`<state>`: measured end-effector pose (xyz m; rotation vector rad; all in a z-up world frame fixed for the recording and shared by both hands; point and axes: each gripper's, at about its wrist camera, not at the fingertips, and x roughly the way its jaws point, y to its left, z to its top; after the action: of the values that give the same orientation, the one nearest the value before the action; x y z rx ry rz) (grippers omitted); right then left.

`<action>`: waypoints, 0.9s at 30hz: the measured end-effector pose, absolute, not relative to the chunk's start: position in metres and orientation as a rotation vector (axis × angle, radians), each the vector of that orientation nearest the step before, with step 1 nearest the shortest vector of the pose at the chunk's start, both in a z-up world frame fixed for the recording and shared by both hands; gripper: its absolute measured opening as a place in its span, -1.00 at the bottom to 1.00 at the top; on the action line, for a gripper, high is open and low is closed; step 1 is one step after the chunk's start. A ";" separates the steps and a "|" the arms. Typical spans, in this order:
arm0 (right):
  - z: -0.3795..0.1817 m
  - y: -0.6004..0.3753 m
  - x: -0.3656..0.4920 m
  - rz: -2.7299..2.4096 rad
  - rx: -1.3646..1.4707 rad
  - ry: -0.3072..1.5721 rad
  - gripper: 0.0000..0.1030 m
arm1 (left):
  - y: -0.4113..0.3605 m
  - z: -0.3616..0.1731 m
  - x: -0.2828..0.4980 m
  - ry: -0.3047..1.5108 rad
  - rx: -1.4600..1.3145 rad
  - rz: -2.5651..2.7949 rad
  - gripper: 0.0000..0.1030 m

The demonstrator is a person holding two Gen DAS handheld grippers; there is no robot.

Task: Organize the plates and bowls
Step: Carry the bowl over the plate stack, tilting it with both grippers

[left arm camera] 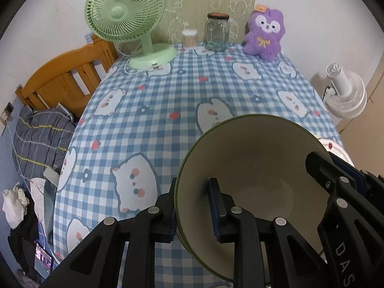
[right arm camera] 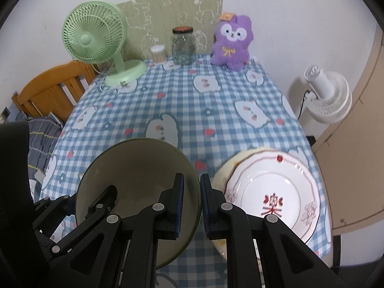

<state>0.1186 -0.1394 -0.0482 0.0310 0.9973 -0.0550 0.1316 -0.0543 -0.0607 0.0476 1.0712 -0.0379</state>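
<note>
A cream bowl with a green rim [left arm camera: 254, 168] is held above the checked tablecloth by both grippers. My left gripper [left arm camera: 192, 206] is shut on the bowl's left rim, one finger inside and one outside. My right gripper [right arm camera: 192, 199] is shut on the bowl's [right arm camera: 136, 175] right rim; it shows in the left wrist view [left arm camera: 336, 182] at the bowl's right side. A white plate with red pattern [right arm camera: 271, 192] lies on another pale plate [right arm camera: 222, 175] at the table's near right.
At the table's far edge stand a green fan [left arm camera: 124, 12], a cotton-swab box [left arm camera: 189, 38], a glass jar [left arm camera: 216, 33] and a purple plush toy [left arm camera: 264, 33]. A wooden bed frame [left arm camera: 60, 81] is left, a white fan [left arm camera: 345, 93] right.
</note>
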 end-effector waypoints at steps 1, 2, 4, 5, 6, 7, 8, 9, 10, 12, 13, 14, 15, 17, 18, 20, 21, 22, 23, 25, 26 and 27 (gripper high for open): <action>-0.051 -0.139 0.118 -0.056 0.032 1.005 -0.67 | -0.054 -0.063 0.131 1.081 0.048 -0.039 -0.60; -0.052 -0.138 0.118 -0.058 0.034 1.009 -0.67 | -0.054 -0.065 0.131 1.088 0.046 -0.039 -0.60; -0.054 -0.137 0.117 -0.060 0.031 1.006 -0.67 | -0.053 -0.066 0.130 1.095 0.048 -0.043 -0.60; -0.054 -0.136 0.117 -0.063 0.033 1.006 -0.67 | -0.053 -0.066 0.130 1.099 0.048 -0.045 -0.60; -0.054 -0.136 0.117 -0.066 0.037 1.006 -0.67 | -0.053 -0.066 0.129 1.103 0.047 -0.047 -0.60; -0.054 -0.136 0.116 -0.069 0.042 1.008 -0.67 | -0.053 -0.066 0.129 1.106 0.048 -0.049 -0.60; -0.055 -0.137 0.115 -0.072 0.048 1.014 -0.67 | -0.053 -0.066 0.129 1.109 0.053 -0.051 -0.60; -0.055 -0.137 0.115 -0.073 0.052 1.020 -0.67 | -0.053 -0.066 0.129 1.111 0.057 -0.051 -0.60; -0.056 -0.137 0.114 -0.073 0.055 1.025 -0.67 | -0.053 -0.066 0.128 1.114 0.059 -0.051 -0.60; -0.055 -0.137 0.112 -0.075 0.058 1.031 -0.67 | -0.052 -0.066 0.126 1.120 0.061 -0.052 -0.60; -0.055 -0.137 0.112 -0.073 0.056 1.032 -0.67 | -0.052 -0.065 0.125 1.122 0.061 -0.051 -0.60; -0.055 -0.136 0.111 -0.073 0.056 1.034 -0.67 | -0.052 -0.065 0.125 1.123 0.063 -0.051 -0.60; -0.055 -0.136 0.111 -0.072 0.060 1.037 -0.67 | -0.051 -0.065 0.124 1.127 0.061 -0.048 -0.60; -0.056 -0.136 0.111 -0.069 0.060 1.046 -0.67 | -0.051 -0.064 0.123 1.127 0.064 -0.044 -0.60; -0.058 -0.136 0.112 -0.068 0.064 1.049 -0.67 | -0.051 -0.064 0.123 1.126 0.066 -0.041 -0.60; -0.061 -0.136 0.114 -0.062 0.075 1.061 -0.67 | -0.050 -0.064 0.123 1.116 0.077 -0.031 -0.60; -0.063 -0.136 0.115 -0.059 0.082 1.067 -0.67 | -0.050 -0.065 0.124 1.113 0.080 -0.026 -0.60; -0.064 -0.136 0.116 -0.057 0.086 1.071 -0.67 | -0.049 -0.065 0.125 1.109 0.081 -0.022 -0.60; -0.065 -0.134 0.118 -0.054 0.086 1.073 -0.67 | -0.048 -0.066 0.126 1.111 0.081 -0.017 -0.60; -0.069 -0.130 0.121 -0.055 0.072 1.082 -0.67 | -0.045 -0.070 0.128 1.131 0.069 -0.017 -0.60; -0.071 -0.129 0.121 -0.054 0.069 1.087 -0.67 | -0.043 -0.074 0.129 1.146 0.062 -0.015 -0.60; -0.073 -0.128 0.123 -0.052 0.068 1.093 -0.67 | -0.042 -0.076 0.129 1.151 0.061 -0.014 -0.60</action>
<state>0.1225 -0.1276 -0.0731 0.0677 1.0934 -0.0518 0.1292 -0.0420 -0.0755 0.0605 1.1511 -0.0137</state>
